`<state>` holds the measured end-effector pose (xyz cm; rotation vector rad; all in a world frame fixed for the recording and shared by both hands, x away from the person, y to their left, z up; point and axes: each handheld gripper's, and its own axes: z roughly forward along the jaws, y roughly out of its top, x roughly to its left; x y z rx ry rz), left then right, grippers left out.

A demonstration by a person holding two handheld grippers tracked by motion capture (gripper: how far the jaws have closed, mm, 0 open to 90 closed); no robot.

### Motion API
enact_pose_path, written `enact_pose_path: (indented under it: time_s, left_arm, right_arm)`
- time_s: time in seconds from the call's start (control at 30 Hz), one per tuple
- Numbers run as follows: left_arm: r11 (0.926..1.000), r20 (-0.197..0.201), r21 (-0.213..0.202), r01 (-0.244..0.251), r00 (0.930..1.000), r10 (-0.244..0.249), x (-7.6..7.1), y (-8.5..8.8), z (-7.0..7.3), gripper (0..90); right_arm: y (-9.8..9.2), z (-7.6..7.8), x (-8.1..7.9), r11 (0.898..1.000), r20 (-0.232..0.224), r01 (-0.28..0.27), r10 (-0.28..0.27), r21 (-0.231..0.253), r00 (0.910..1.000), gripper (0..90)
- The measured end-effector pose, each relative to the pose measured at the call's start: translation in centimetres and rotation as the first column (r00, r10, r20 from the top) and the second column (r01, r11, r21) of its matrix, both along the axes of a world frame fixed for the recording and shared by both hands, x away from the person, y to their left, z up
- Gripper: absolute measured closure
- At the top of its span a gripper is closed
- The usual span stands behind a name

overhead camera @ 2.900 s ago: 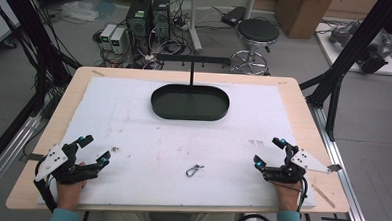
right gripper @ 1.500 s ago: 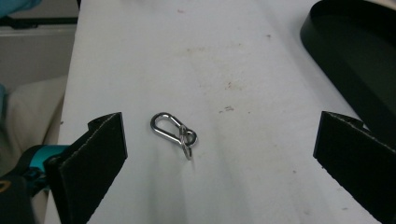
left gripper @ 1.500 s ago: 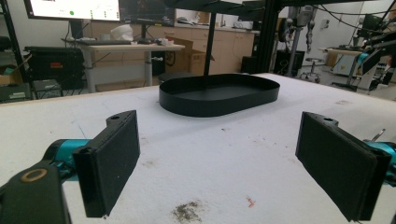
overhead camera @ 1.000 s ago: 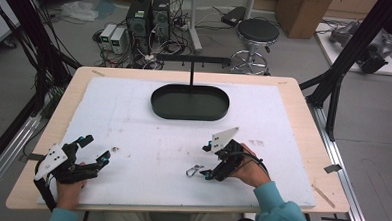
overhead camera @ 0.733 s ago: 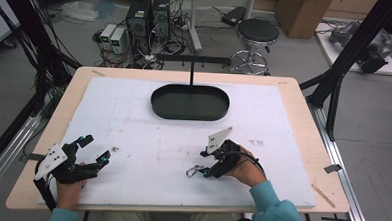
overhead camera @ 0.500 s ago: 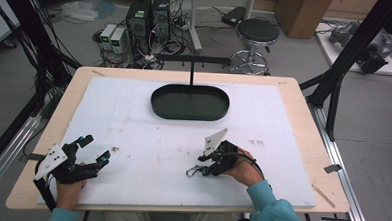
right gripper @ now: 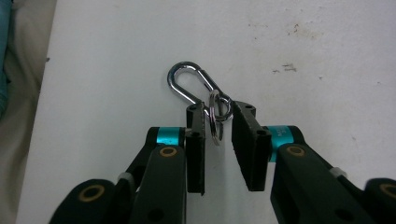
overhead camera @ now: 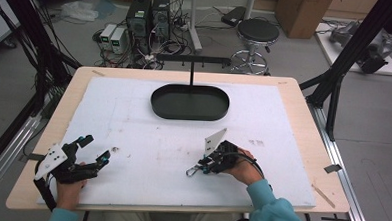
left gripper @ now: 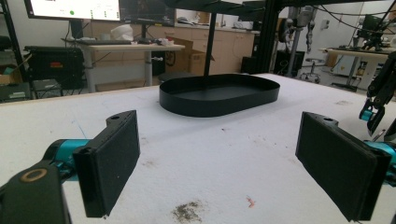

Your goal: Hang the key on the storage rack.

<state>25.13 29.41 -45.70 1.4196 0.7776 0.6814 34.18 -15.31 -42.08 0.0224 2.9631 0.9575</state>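
- The right hand-held gripper [right gripper: 218, 135] is hovering low over the white tabletop [overhead camera: 133, 123], well on the person's side of the black oval tray [overhead camera: 190, 102]; its jaws are narrowed but not closed, with a gap on both sides of what lies between them.
- The carabiner [right gripper: 189, 84] is lying flat on the tabletop, near-side of the tray, with its key ring [right gripper: 216, 116] standing up between the jaw tips.
- The step in hand is probably a pinch on the ring. Doing it well means squaring the pads to the ring's flat faces and closing slowly, since thin polished metal is likely to slip or flip out.
- Keeping the tips just clear of the tabletop should stop the jaws from pushing the carabiner away.
- The left hand-held gripper [left gripper: 217, 163] is resting wide open near the front left corner, far from the tray, holding nothing.
- A post [overhead camera: 191, 75] is rising from the tray's far side, so any carry toward the tray may need to avoid it.
- Nothing else is lying between the carabiner and the tray; only faint smudges are marking the tabletop.
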Motion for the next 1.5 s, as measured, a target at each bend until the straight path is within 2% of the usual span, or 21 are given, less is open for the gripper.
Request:
enact_pose_path:
  time_s: [0.23, 0.97, 1.13, 1.23, 1.27, 1.37, 1.5]
  left_arm:
    - [1.0000, -0.001, 0.002, 0.000, 1.0000, 0.000, 0.0, 0.0, 0.0, 14.1]
    - [1.0000, -0.002, 0.000, 0.001, 1.0000, -0.001, 0.0, 0.0, 0.0, 14.1]
    - [1.0000, -0.002, 0.000, 0.001, 1.0000, -0.001, 0.0, 0.0, 0.0, 14.1]
    - [1.0000, -0.003, 0.000, 0.001, 1.0000, -0.001, 0.0, 0.0, 0.0, 14.1]
    - [1.0000, -0.003, 0.000, 0.001, 1.0000, -0.001, 0.0, 0.0, 0.0, 14.1]
    - [1.0000, -0.002, 0.001, 0.001, 1.0000, -0.001, 0.0, 0.0, 0.0, 14.1]
    - [1.0000, -0.003, 0.000, 0.001, 1.0000, -0.001, 0.0, 0.0, 0.0, 14.1]
  right_arm:
    - [-0.1, -0.1, 0.1, 1.000, -0.002, -0.001, 0.001, -0.006, 1.0000, 82.3]
    - [-0.2, 0.2, 0.2, 1.000, 0.002, 0.010, -0.010, 0.011, 1.0000, 88.7]
    - [-0.4, 0.5, 0.3, 0.998, -0.017, 0.036, -0.035, 0.047, 0.9992, 88.8]
    - [-0.8, 0.8, 0.4, 0.994, -0.045, 0.066, -0.063, 0.082, 0.9970, 88.9]
    - [-1.0, 1.0, 0.6, 0.991, -0.056, 0.082, -0.076, 0.108, 0.9956, 88.9]
    - [-1.2, 1.3, 0.6, 0.987, -0.062, 0.095, -0.088, 0.131, 0.9942, 88.9]
    - [-1.8, 1.9, 0.9, 0.974, -0.083, 0.133, -0.119, 0.184, 0.9894, 88.9]
